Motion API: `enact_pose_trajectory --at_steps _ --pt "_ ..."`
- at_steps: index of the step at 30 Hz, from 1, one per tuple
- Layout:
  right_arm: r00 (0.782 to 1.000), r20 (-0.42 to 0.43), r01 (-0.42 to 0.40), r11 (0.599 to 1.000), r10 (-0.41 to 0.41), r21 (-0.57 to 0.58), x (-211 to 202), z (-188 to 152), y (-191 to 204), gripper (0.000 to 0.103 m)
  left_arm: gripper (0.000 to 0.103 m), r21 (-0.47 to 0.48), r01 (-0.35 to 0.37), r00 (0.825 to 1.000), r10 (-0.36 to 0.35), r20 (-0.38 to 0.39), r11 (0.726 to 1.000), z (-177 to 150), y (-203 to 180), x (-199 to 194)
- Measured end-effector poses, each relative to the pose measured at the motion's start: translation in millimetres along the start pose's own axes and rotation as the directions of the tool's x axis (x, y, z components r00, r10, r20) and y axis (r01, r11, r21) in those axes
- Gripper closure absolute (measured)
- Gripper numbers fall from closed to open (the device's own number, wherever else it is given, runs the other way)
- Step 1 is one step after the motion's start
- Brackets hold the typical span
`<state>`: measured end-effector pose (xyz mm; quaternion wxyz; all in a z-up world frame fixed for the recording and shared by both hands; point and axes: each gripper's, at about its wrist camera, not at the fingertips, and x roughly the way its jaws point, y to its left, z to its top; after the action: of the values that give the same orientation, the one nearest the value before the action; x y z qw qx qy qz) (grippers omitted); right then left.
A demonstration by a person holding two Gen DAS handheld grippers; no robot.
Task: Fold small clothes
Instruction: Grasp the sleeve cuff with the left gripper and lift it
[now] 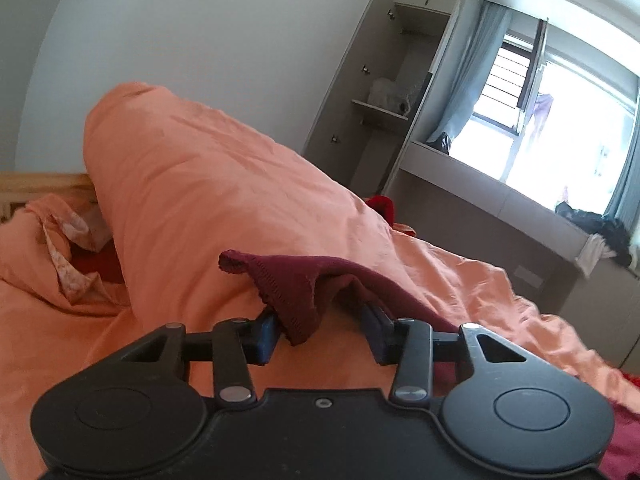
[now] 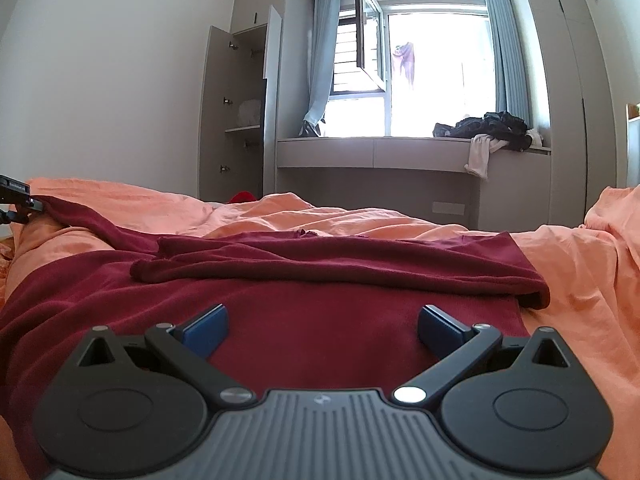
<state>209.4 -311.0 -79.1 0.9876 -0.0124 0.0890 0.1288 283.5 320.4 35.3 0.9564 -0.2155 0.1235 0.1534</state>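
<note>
right wrist: dark red knit garment (image 2: 320,272) lies rumpled, partly folded.

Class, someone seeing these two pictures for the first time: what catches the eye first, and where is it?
The dark red garment spread over the orange bedding, with one corner bunched between the left gripper's blue pads. Behind the bed glares a bright window, beside an open wardrobe.

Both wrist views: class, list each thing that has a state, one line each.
Maroon garment: spread on bed, one part folded over.
Left tool: half open, garment corner draped between its jaws.
Right tool: open, empty, over the garment.
Wardrobe door: open.
Window: open.
</note>
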Motion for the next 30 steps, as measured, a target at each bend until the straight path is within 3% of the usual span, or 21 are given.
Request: enact_pose_trajectory --at_steps 3,6,9,17,21,25,30 --pt "1.000 0.001 0.000 1.000 0.000 0.000 0.9 0.0 -0.3 0.000 0.054 -0.052 0.007 1.000 -0.008 -0.021 0.999 2.9 9.5 2.1" --pt "1.000 0.001 -0.002 1.000 0.002 0.002 0.8 -0.1 -0.7 0.000 0.043 -0.118 0.023 0.999 -0.026 -0.022 0.993 3.3 18.5 3.4" --pt "1.000 0.000 -0.001 1.000 0.001 0.001 0.9 0.0 -0.3 0.000 0.043 -0.165 0.024 0.999 -0.029 -0.028 0.986 2.0 26.8 6.2" --pt "1.000 0.000 -0.002 1.000 0.002 0.001 1.5 -0.2 -0.1 0.000 0.087 -0.228 0.002 0.999 -0.012 -0.042 0.974 5.6 32.2 9.6" --pt "1.000 0.025 0.017 1.000 -0.017 0.015 -2.8 -0.1 -2.2 0.000 0.092 -0.156 0.005 0.999 -0.012 -0.044 0.988 20.6 23.3 2.7" --pt "0.997 0.058 0.052 0.996 -0.056 0.072 -9.2 0.1 -13.1 0.000 0.095 0.003 0.022 0.997 -0.022 -0.072 1.000 42.9 3.0 -2.0" --pt "0.993 0.100 0.054 0.987 -0.070 0.154 -17.0 2.4 -28.6 0.000 0.095 0.167 0.099 0.995 -0.096 -0.025 0.981 62.1 -32.8 -19.5"
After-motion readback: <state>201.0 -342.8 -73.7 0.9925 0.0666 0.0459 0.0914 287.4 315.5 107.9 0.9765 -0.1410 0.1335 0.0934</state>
